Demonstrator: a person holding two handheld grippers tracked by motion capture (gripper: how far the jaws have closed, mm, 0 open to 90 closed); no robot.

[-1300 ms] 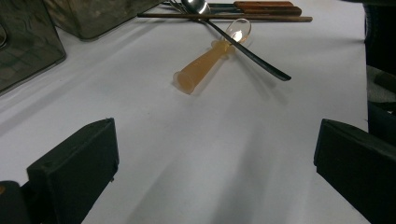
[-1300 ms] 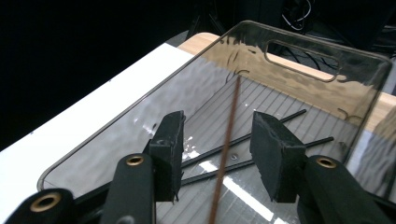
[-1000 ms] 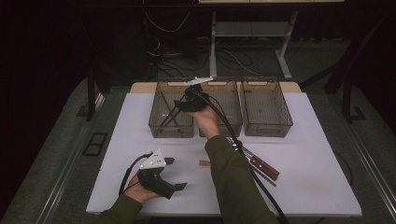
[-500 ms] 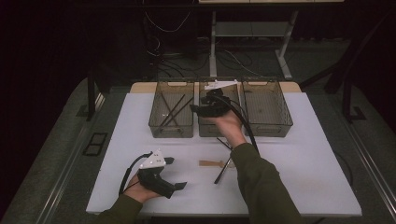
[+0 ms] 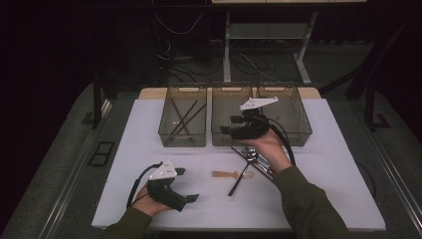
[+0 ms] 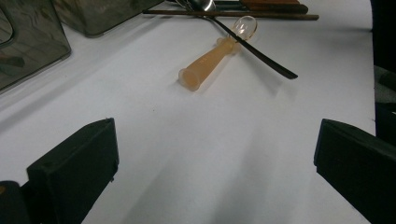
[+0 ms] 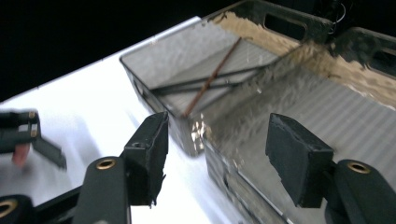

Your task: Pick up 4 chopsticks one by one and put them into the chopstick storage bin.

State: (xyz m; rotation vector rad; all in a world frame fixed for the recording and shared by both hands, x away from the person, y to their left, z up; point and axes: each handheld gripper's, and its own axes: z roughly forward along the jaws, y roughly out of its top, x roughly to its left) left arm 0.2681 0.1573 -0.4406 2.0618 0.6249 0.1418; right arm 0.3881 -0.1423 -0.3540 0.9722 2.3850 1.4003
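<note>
Two claws, both spread and empty: right gripper [image 5: 230,126], jaws just widening, over the middle bin [image 5: 226,139]; left gripper [image 5: 185,185] resting. Between pickups; next, down to the cutlery [image 5: 246,167] in front of the bins.

White table [image 5: 328,199]: three bins [image 5: 182,123], scattered utensils [image 5: 239,178].

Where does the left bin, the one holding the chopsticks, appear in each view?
High view: left bin, upper centre-left, first of three in the row.
Left gripper view: likely the bin at the top-left edge, though which bin is uncertain.
Right gripper view: upper centre.
Shared landmark: white table.
</note>
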